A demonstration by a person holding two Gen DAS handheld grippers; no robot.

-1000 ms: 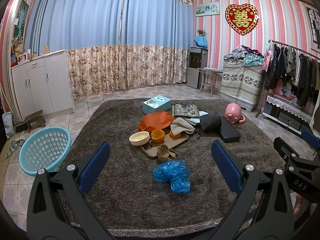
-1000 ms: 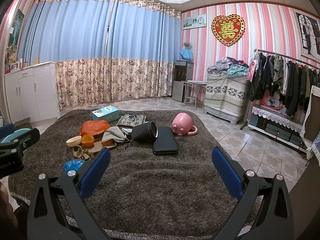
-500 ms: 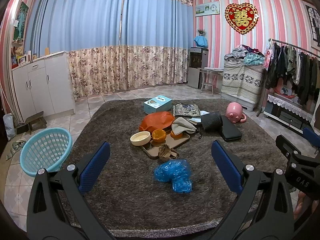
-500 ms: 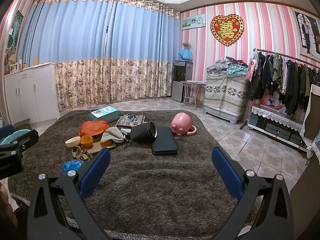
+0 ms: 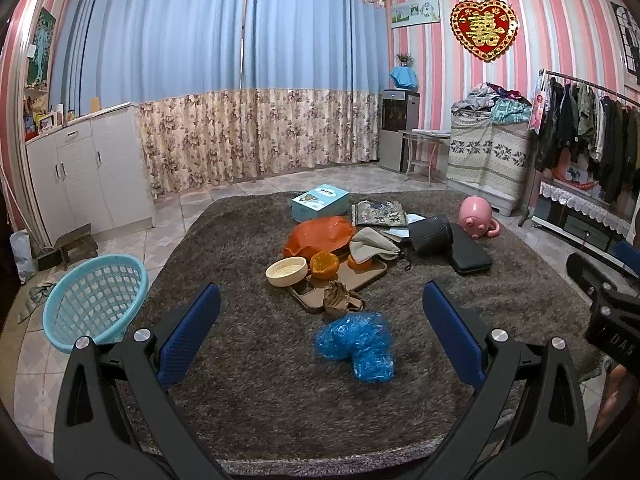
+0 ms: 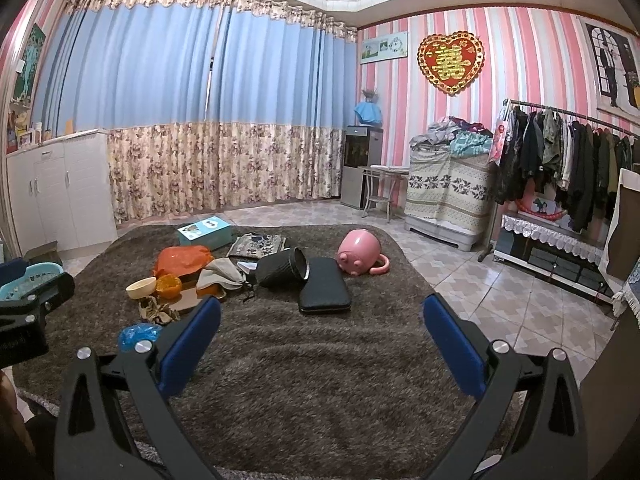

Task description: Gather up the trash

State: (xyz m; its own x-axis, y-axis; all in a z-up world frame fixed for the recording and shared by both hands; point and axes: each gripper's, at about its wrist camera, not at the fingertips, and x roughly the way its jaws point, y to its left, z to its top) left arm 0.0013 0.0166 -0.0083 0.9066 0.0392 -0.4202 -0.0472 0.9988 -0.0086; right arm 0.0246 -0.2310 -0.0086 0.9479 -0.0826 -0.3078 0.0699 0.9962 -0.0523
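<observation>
A crumpled blue plastic bag (image 5: 356, 346) lies on the brown shag rug (image 5: 248, 396), just ahead of my open left gripper (image 5: 320, 332). Behind it sits a crumpled brown wrapper (image 5: 340, 300) on a brown tray (image 5: 344, 282), with orange peel halves (image 5: 325, 265), a cream bowl (image 5: 287, 271) and an orange plastic bag (image 5: 320, 236). A light-blue basket (image 5: 94, 308) stands on the tiles at the left. My right gripper (image 6: 320, 332) hangs open over bare rug; the blue bag (image 6: 138, 336) shows left of its left finger. Both hold nothing.
Farther back on the rug lie a teal box (image 5: 320, 202), a grey cloth (image 5: 370, 244), a black tumbler (image 6: 282, 268), a black case (image 6: 324, 290) and a pink pig-shaped pot (image 6: 358, 252). White cabinets (image 5: 80, 172) stand left, a clothes rack (image 6: 568, 148) right.
Both views have drifted slightly; the pile of items sits a little closer to the left gripper. Both grippers stay open and hold nothing.
</observation>
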